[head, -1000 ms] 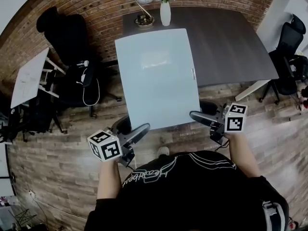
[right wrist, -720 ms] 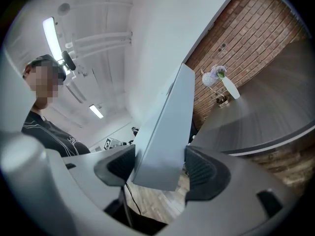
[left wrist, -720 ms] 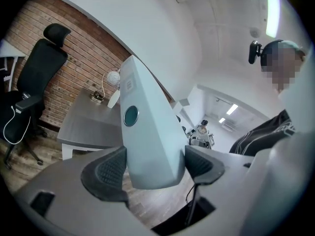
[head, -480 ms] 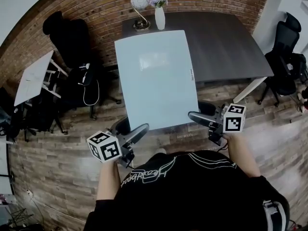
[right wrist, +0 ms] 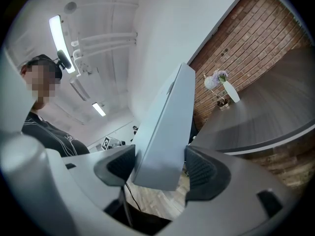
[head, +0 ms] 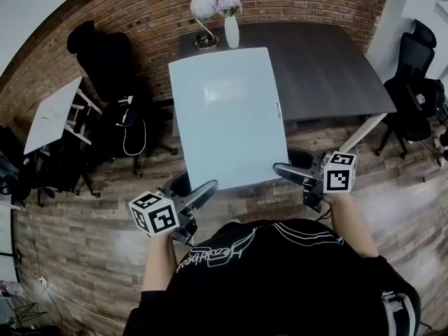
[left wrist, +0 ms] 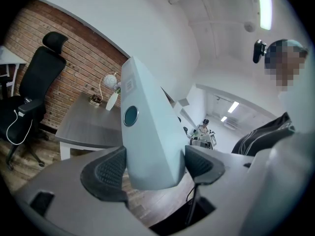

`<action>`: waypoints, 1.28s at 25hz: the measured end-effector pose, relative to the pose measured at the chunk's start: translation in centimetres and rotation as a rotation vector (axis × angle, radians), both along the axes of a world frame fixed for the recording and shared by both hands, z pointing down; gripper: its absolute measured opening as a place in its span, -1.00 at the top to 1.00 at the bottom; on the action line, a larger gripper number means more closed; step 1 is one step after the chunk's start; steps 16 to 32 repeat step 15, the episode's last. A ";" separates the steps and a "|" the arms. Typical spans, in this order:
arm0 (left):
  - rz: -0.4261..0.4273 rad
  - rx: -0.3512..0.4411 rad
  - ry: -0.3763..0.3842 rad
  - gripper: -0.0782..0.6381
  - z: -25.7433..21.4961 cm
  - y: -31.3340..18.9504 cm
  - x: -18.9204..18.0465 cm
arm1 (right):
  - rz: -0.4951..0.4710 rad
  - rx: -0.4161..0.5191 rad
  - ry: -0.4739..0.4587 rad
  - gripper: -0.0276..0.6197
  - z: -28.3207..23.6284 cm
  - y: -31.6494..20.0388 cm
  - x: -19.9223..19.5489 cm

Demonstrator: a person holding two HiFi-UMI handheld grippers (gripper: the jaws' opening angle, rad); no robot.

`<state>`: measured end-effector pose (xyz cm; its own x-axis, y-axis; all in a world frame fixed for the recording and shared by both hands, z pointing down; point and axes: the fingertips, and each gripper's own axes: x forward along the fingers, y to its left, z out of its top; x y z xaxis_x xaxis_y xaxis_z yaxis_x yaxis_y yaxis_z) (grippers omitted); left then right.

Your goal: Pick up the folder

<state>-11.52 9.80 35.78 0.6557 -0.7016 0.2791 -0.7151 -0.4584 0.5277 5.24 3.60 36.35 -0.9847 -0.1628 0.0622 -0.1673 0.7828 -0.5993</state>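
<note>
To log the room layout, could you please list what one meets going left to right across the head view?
white side table → black office chair → pale blue folder → black chair at the right edge. The grippers and the dark table overlap the folder, so they are omitted.

Brick wall [head: 140,5], wood-plank floor [head: 84,243], dark table [head: 329,61] bearing vase [head: 232,32] and lamp [head: 204,7]; black office chairs [head: 101,54], small white table [head: 52,114]

folder [head: 227,114] before table [head: 329,68], vase [head: 232,32] at its far edge, perhaps a lamp [head: 204,7] just left

Office: brick wall [head: 140,12], meeting table [head: 329,65], swivel chairs [head: 105,68], wood floor [head: 84,257].
</note>
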 end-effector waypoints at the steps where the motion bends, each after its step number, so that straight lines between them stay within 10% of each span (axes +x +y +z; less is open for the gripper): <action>1: -0.001 0.001 -0.001 -0.21 -0.1 0.1 0.1 | -0.001 0.004 -0.002 0.06 -0.1 0.1 0.1; 32: -0.007 0.009 -0.015 -0.21 -1.0 0.7 0.8 | 0.003 0.025 -0.015 0.06 -1.0 0.7 0.8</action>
